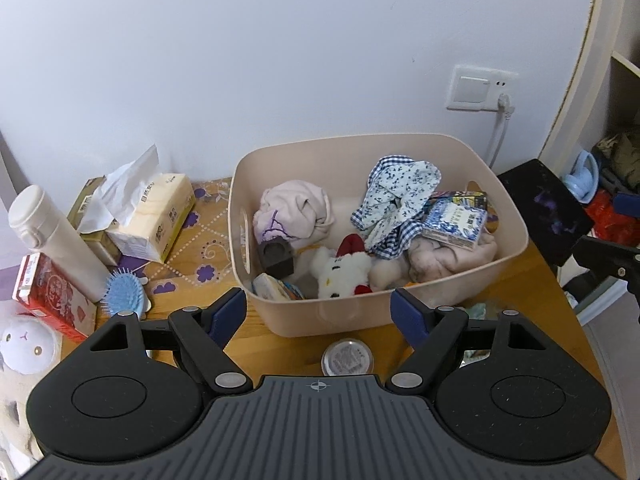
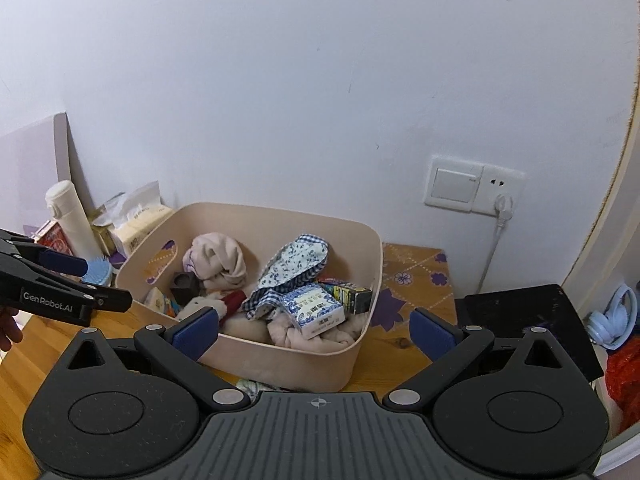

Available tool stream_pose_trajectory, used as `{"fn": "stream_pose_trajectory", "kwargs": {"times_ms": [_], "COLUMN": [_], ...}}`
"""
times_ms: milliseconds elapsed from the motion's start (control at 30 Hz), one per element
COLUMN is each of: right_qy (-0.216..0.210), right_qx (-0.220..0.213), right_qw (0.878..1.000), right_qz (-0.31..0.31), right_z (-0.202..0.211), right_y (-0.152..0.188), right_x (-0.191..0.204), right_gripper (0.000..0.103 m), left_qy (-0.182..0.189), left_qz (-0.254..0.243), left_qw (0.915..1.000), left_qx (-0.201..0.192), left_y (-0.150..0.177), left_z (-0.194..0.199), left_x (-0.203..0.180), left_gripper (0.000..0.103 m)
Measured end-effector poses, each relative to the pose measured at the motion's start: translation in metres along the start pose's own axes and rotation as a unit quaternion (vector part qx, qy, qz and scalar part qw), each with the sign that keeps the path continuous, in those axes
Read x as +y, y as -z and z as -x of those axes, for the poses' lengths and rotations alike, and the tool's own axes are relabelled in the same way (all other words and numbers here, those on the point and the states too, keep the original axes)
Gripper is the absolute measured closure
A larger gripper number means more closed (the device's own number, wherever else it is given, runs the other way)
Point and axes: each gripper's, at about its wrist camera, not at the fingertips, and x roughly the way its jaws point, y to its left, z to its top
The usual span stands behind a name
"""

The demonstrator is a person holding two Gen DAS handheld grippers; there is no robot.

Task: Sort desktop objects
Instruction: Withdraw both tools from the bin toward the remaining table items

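My beige bin (image 1: pixel 400 312) sits toward the back of the wooden tabletop (image 1: pixel 532 280), its far wall near the white wall behind. It is a rounded tub with slot handles in its short sides, and it is well filled: a pale pink cloth (image 1: pixel 294 210), a blue floral and checked cloth (image 1: pixel 396 196), a blue-and-white patterned box (image 1: pixel 454 222), a white plush cat with red bow (image 1: pixel 342 270), a dark block (image 1: pixel 278 258) and a small flat packet (image 1: pixel 274 298) in the near left corner.

My left claw (image 1: pixel 318 314) hangs released and empty at the bin's near wall, jaws spread wide. Just below it, on the strip of tabletop before the bin, lies a round silver-lidded tin (image 1: pixel 347 358).

My right claw (image 2: pixel 314 330) is likewise spread and holds nothing, over the bin's near right corner.

Along the tabletop's left edge things crowd together: a tissue pack (image 1: pixel 154 220), a white flask (image 1: pixel 56 244), a red carton (image 1: pixel 44 296) and a blue hairbrush (image 1: pixel 122 294). The right back corner, covered by a patterned mat (image 2: pixel 416 276), lies bare, with a black board (image 2: pixel 532 320) past the right edge.
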Motion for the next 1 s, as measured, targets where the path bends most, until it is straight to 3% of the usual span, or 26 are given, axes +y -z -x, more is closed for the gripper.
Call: {"fn": "stream_pose_trajectory", "kwargs": {"times_ms": [667,1000], "right_qy": [-0.001,-0.007], "right_qx": [-0.099,-0.092], "right_qw": [0.994,0.993], "right_qz": [0.048,0.07], "right_z": [0.048,0.052], "right_y": [0.047,0.078], "right_x": [0.016,0.028], "right_gripper": [0.0,0.0], "left_qy": [0.025,0.03], "left_qz": [0.018,0.016], "left_qw": [0.9995,0.9994], "left_qx": [-0.009,0.012], "left_y": [0.048,0.073], "left_z": [0.03,0.022], "left_x": [0.013,0.01], "left_gripper": [0.022,0.022]}}
